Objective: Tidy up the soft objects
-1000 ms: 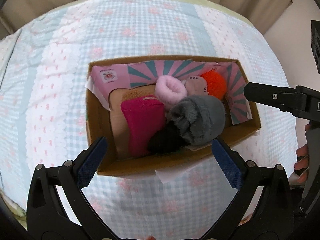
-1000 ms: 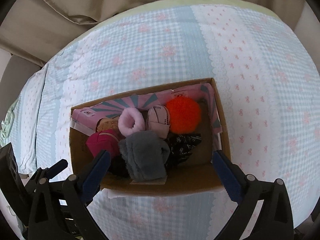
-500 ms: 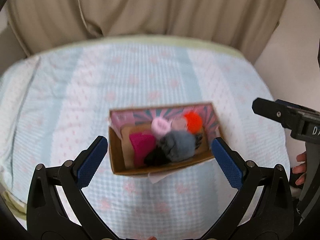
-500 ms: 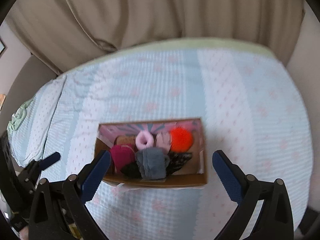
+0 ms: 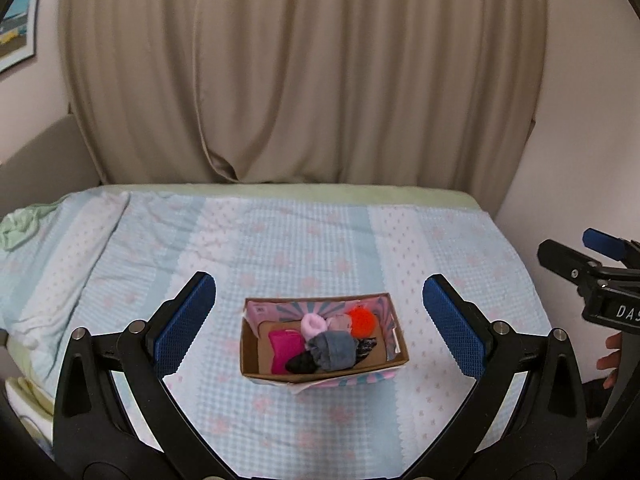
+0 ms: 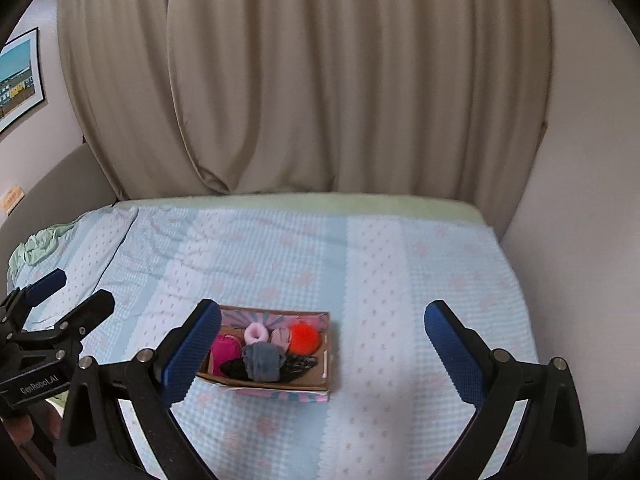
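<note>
Presently, the left gripper (image 5: 319, 320) is seen at the bottom of the left wrist frame with jaws spread wide and nothing held between the blue pads (image 5: 185, 324). The right gripper (image 6: 322, 346) is likewise seen wide apart and empty at the bottom of the right wrist frame. Both tools are held well back from the cardboard box (image 5: 320, 374), which is seen at lower centre of the left frame, resting on the checked bedspread (image 5: 304, 248).

Inside the box, soft objects are packed together: a magenta piece (image 5: 285, 346) at left, a pink ring (image 5: 313, 323) toward the back, an orange pom-pom (image 5: 361, 321) at back right, a grey plush item (image 5: 334, 350) in front, with a black item (image 5: 301, 363) touching its left side. No loose soft object is seen on the bedspread in either view.

The collecting step is judged finished or nearly so. Should anything remain outside the frames, it is to be located first; otherwise only a withdrawal is called for. Beige curtains (image 5: 304, 72) fill the upper frame.
</note>
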Tool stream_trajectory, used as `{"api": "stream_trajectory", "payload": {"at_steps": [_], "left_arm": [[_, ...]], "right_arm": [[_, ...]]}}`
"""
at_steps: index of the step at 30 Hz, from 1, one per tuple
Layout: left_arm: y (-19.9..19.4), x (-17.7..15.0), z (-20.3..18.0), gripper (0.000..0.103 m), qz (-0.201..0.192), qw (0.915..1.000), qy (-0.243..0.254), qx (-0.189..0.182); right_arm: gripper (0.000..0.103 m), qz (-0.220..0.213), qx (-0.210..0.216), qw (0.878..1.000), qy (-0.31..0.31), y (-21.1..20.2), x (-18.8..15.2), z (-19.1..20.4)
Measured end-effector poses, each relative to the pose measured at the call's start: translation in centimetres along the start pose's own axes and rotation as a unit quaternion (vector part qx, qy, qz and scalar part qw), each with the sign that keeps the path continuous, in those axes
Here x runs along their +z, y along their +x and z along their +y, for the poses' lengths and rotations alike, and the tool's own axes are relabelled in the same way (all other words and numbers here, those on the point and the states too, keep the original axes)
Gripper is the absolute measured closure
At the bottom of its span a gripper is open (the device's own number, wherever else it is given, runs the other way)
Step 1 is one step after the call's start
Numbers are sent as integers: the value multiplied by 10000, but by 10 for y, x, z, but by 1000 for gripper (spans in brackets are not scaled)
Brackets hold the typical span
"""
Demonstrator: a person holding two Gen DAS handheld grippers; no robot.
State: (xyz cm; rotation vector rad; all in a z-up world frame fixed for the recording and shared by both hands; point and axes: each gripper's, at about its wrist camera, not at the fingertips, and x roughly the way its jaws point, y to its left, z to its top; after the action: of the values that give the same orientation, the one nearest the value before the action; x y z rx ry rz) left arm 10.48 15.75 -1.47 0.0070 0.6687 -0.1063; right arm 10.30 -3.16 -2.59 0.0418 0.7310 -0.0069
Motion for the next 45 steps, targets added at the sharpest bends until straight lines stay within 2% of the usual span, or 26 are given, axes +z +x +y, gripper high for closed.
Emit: {"api": "stream_trajectory", "payload": {"at_steps": [5,12,27,45], "left_arm": [[-27,-7,-5,0,-250,9996,-84,37],[-51,-8,-19,0,-528,9986,25,68],[-65,-8,-36,0,-711,9973,145,72],[-58,-1,-39,0,-748,9970,173,79]], "right_arm": [[2,-327,-127,9994,-5,-34,-7,-10],[2,-617,-182,9979,-47,-56,-17,-16],[2,-696,-147,9974,63,-67,-19,-29],[2,-689,-148,9975,93,-64,-15,-31]]}}
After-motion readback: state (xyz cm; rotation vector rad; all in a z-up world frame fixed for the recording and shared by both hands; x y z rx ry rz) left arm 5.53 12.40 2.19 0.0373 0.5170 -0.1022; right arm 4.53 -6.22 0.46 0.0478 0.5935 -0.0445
